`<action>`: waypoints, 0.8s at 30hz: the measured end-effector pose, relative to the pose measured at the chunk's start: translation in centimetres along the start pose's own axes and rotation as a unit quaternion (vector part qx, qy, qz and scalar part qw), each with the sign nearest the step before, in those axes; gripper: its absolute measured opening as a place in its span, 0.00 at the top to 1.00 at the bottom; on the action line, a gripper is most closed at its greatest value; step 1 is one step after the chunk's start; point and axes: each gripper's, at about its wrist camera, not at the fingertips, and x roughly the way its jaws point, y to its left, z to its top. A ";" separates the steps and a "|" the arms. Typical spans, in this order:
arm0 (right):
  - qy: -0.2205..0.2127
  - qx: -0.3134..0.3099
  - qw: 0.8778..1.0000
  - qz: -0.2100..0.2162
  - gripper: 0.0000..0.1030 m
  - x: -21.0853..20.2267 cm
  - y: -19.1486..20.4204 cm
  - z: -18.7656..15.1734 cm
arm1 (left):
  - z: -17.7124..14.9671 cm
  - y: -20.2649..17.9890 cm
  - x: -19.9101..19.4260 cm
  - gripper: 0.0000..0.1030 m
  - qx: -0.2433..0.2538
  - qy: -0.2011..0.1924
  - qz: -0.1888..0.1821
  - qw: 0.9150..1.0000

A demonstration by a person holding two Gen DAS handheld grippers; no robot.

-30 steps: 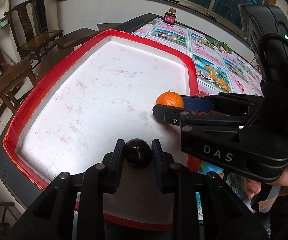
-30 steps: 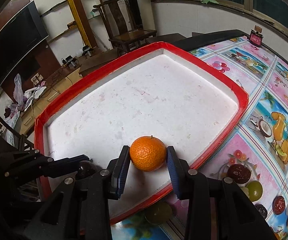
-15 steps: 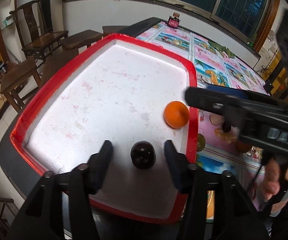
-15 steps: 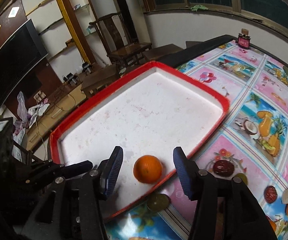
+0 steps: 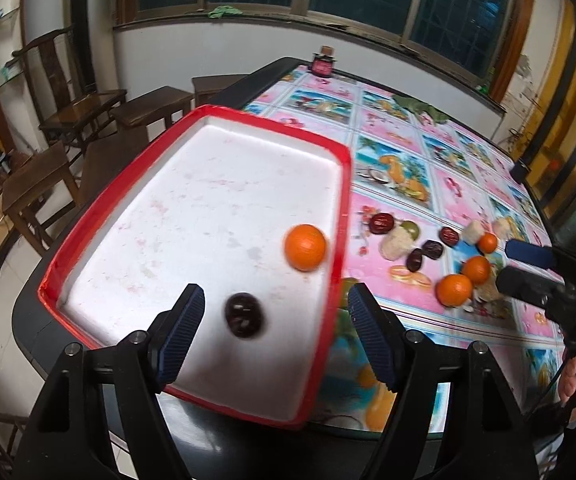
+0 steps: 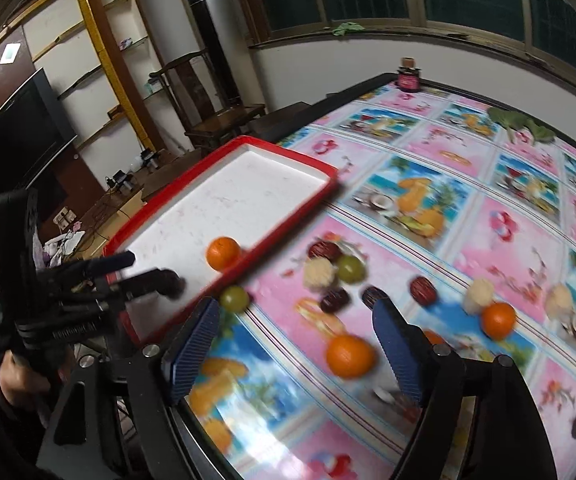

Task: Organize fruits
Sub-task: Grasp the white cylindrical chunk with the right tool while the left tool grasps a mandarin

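The right hand-held gripper (image 5: pixel 522 266) bears white letters "DA".

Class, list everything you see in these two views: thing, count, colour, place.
tray: one, red rim, white floor, table edge
tray orange: one, orange, by tray's right rim
tray date: one, dark, near end of tray
loose oranges: three, orange, tablecloth
green fruits: two, green, tablecloth near tray
loose dates: at least four, dark red, tablecloth
pale pieces: three, cream, among dates
jar: one, dark pink, far edge
tablecloth: one, pink-blue fruit print
left gripper: black, jaws just opening, tray date between them, untouched
right gripper: black, jaws just opening, empty, over tablecloth
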 end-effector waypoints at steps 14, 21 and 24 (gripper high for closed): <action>0.003 0.054 0.998 -0.038 0.21 -3.5 -5.8 -4.9 | -0.4 -6.3 0.3 0.28 0.059 0.019 -0.038 0.997; -0.002 0.068 0.997 -0.041 0.21 -3.5 -7.2 -4.8 | -1.0 -8.8 1.1 0.28 0.084 0.037 -0.051 0.994; 0.000 0.068 0.997 -0.043 0.21 -3.4 -7.5 -5.1 | -1.3 -9.5 1.5 0.28 0.089 0.044 -0.056 0.993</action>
